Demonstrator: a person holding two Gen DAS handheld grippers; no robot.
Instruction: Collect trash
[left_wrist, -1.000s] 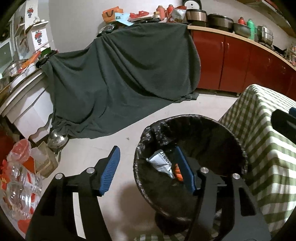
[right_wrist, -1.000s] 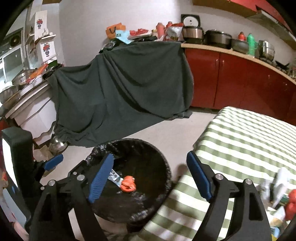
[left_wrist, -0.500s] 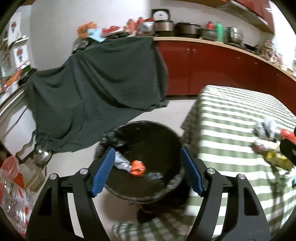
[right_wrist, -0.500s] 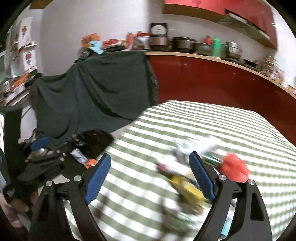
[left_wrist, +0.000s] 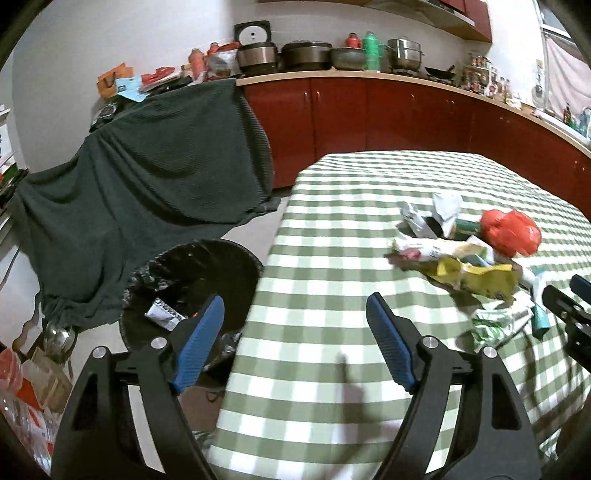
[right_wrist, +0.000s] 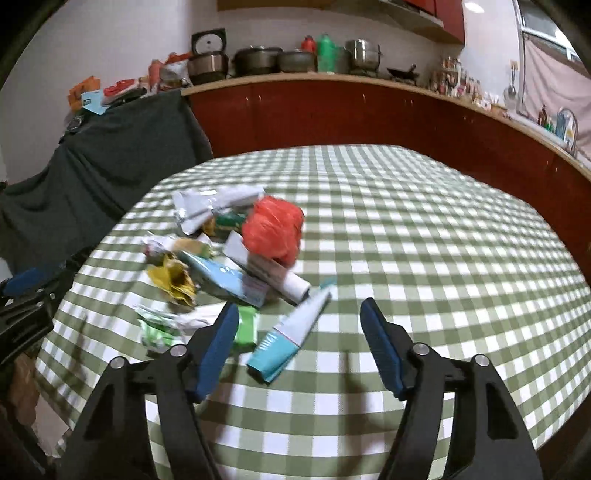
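Both wrist views face downward, near, sharing checkered table (left_wrist: 332, 229) (right_wrist: 406, 221).

Heaped on the green-checked tablecloth (right_wrist: 406, 229): crumpled red bag (right_wrist: 273, 230), silver wrapper (right_wrist: 207, 205) at the far left, yellow wrapper (right_wrist: 171, 280), with a teal tube (right_wrist: 291, 332) lying nearest, beside bin (left_wrist: 207, 254).

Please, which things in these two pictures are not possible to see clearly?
- Bin bottom, left wrist view: hidden by the left gripper and table edge.
- Trash pile, right wrist view: blurred, labels unreadable.
- Right gripper, left wrist view: cut by the frame edge.
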